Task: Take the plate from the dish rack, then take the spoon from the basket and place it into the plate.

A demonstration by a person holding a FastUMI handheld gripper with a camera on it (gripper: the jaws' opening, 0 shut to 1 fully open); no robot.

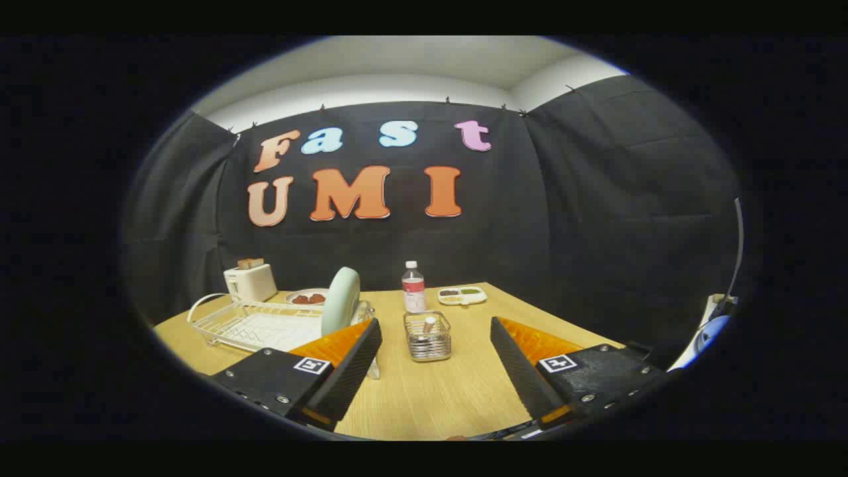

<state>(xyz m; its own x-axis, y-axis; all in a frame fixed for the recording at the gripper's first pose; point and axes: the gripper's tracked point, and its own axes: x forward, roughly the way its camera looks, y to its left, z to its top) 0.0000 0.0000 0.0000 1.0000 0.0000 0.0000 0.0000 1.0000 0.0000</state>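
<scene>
While the plate (pixel 341 300) stands on edge in the dish rack (pixel 252 324), nothing of the task looks done yet, so taking it out is the step I judge to be in hand. It sits at the rack's right end, upright, its broad face turned roughly toward the gripper and its rim rising above the rack's wires. The rack lies along the left side of the surface (pixel 430 397), toward the near left corner.

The gripper (pixel 434 371) hovers over the near edge with its jaws spread wide and nothing between them but bare wood grain. From there the plate lies ahead and to the left, just beyond the left finger's tip, which partly covers its lower edge. As I read it, the coming move turns on this offset: the jaws point down the middle of the surface, so they must swing left and line up across the plate's thin rim rather than its face.

Straight ahead of the open jaws, near the middle of the surface, stands the wire basket (pixel 428 338), with what I take to be the spoon (pixel 429 324) handle sticking up out of it; its bowl is hidden.

Beyond the basket a water bottle (pixel 413 286) stands, with a divided snack tray (pixel 462 295) just beside it near the far edge. Behind the rack, toward the far left corner, sit a toaster (pixel 250 281) and a small dish of food (pixel 307 297).
</scene>
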